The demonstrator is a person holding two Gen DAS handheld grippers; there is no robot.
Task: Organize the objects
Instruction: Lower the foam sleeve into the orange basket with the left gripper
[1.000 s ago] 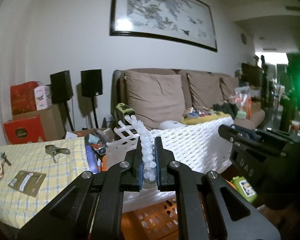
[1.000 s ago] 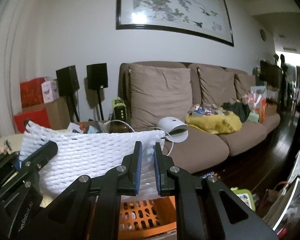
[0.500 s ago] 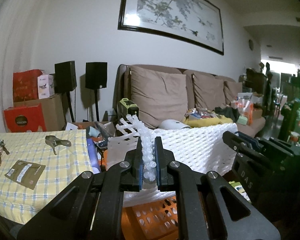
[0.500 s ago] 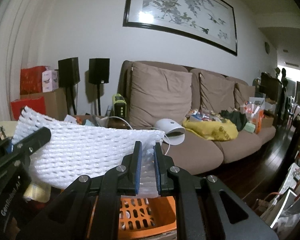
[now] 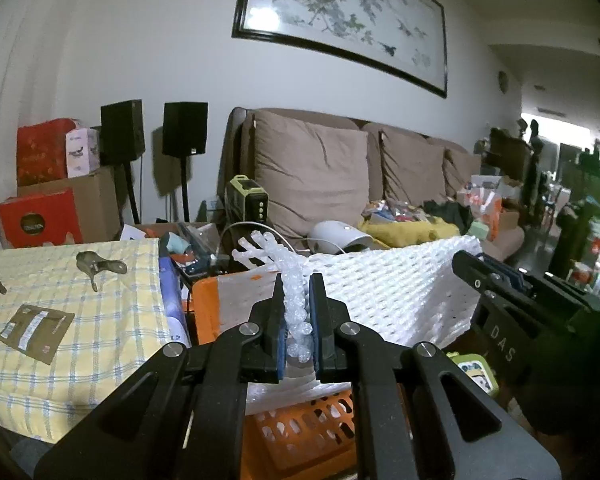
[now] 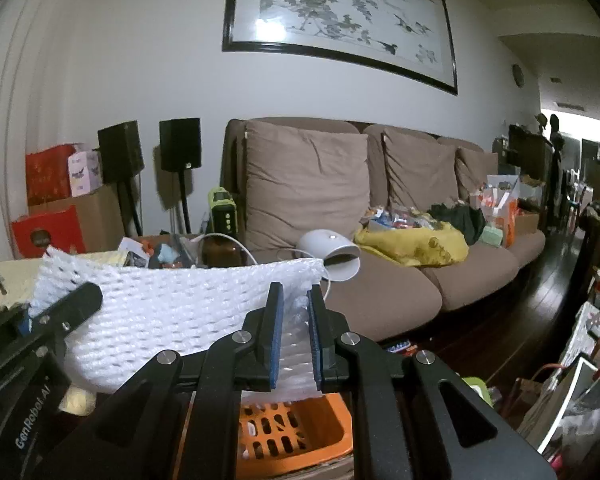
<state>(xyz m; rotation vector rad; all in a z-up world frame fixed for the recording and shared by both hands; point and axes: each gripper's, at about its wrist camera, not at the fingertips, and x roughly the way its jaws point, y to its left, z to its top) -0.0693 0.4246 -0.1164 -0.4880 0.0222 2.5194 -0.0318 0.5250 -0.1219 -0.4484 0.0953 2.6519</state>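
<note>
Though hidden rightward: leftward, clip [image 5: 100, 267].

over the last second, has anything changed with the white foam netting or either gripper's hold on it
Little has changed. The left gripper and right gripper stay shut on opposite ends of the white foam netting, stretched between them above the orange basket. The netting tilted slightly as the left gripper rolled a touch. Nothing was taken or released.

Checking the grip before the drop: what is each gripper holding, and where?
One white foam net sheet: left gripper pinches its left end, right gripper its right end.
</note>
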